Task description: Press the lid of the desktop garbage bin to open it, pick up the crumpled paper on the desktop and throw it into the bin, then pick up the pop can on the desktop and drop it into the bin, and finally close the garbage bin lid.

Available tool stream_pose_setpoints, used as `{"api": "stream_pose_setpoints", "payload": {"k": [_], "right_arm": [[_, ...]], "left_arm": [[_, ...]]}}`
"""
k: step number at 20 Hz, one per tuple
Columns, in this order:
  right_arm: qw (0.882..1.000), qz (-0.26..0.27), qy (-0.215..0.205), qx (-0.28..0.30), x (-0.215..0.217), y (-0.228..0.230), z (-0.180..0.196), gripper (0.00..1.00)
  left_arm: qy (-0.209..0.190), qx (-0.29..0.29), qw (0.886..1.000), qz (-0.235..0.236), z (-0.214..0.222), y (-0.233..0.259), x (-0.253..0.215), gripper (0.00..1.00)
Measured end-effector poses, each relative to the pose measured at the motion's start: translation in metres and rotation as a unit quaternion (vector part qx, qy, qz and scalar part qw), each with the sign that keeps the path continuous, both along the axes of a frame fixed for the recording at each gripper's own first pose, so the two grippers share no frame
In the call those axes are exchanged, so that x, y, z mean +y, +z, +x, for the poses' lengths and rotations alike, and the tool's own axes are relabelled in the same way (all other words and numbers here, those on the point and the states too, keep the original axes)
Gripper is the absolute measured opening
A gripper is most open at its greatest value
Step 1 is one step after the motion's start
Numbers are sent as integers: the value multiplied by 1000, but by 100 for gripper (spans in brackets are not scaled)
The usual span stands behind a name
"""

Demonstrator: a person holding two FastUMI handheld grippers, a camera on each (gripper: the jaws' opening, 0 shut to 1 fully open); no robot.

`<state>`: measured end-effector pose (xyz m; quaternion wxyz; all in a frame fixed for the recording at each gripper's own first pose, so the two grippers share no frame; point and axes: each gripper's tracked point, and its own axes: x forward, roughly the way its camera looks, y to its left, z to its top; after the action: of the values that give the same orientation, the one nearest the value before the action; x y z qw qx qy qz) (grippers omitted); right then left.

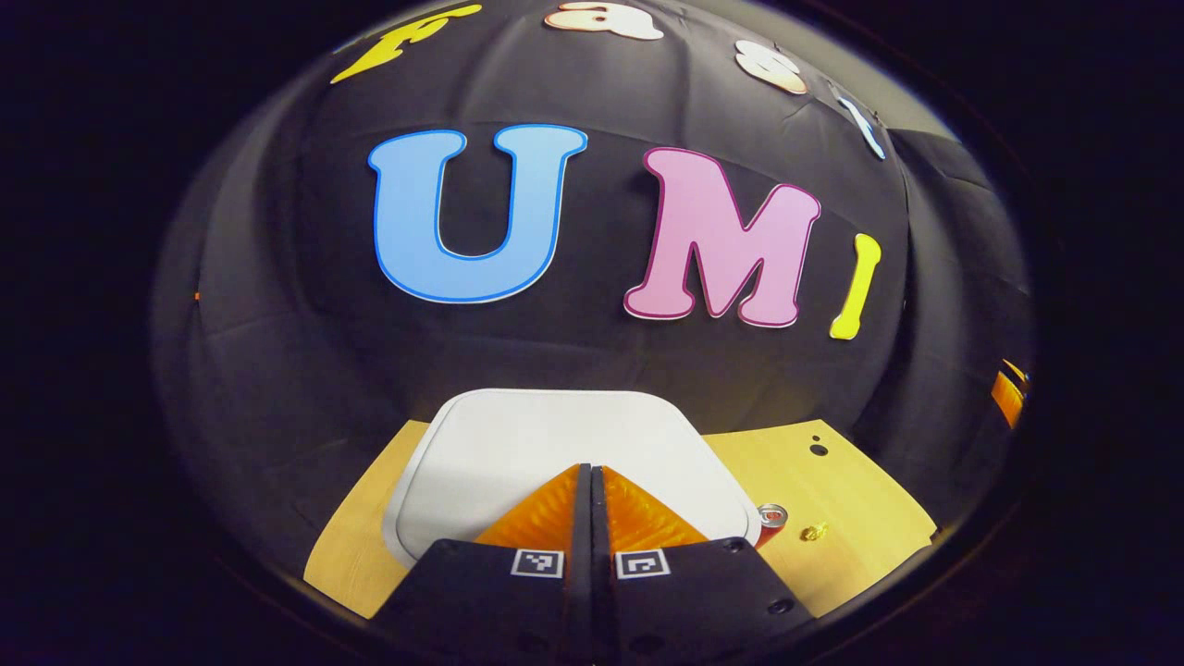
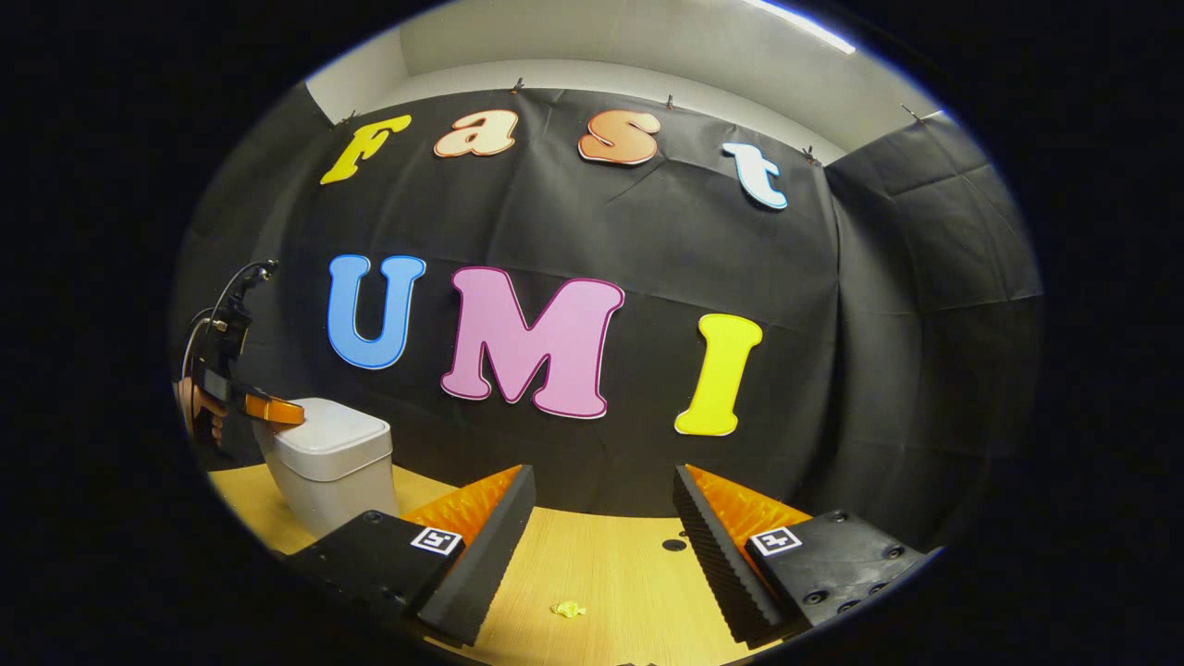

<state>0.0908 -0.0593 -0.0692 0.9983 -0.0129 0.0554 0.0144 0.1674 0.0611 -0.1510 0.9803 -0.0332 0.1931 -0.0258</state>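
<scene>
Left gripper view: left gripper (image 1: 592, 476), fingers together, over white square plastic bin lid (image 1: 518, 444); press straight down, firmly. Right gripper (image 2: 601, 518) wide, above small yellow crumpled paper (image 2: 568, 609).

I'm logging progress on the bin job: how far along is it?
Nothing looks done: the bin lid is down. In hand: the shut left gripper sits over the lid to press it. Left: crumpled paper and pop can remain on the desktop; right gripper is open.
</scene>
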Motion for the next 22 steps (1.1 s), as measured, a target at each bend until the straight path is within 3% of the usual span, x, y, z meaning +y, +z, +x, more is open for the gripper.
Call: {"api": "stream_pose_setpoints", "payload": {"k": [3,6,7,8,9,13,17,19,20,22], "right_arm": [[1000,-6,-9,0,1,9,-8,96],[1000,-11,-14,1,6,16,-19,96],[1000,-8,-17,2,7,20,-23,86],[1000,-3,-20,3,9,23,-27,87],[1000,0,-23,4,12,24,-30,96],[999,16,-29,20,24,27,-45,96],[999,-5,-27,23,30,27,-54,96],[999,-2,-23,32,36,23,-61,96],[999,2,-21,36,38,22,-63,96],[999,2,-21,39,41,20,-65,96]], "left_arm": [[-4,-9,1000,21,-7,11,1,6],[-1,-69,997,29,-13,57,0,6],[2,-86,996,34,-18,73,-2,6],[8,-103,994,36,-25,89,-4,6],[18,-109,993,34,-36,97,-9,6],[31,-145,989,6,-91,119,-51,6],[25,-139,989,-34,-137,113,-90,10],[6,-140,989,-44,-150,104,-104,41],[-1,-145,989,-41,-153,101,-107,68],[-1,-142,990,-18,-157,88,-103,70]]}}
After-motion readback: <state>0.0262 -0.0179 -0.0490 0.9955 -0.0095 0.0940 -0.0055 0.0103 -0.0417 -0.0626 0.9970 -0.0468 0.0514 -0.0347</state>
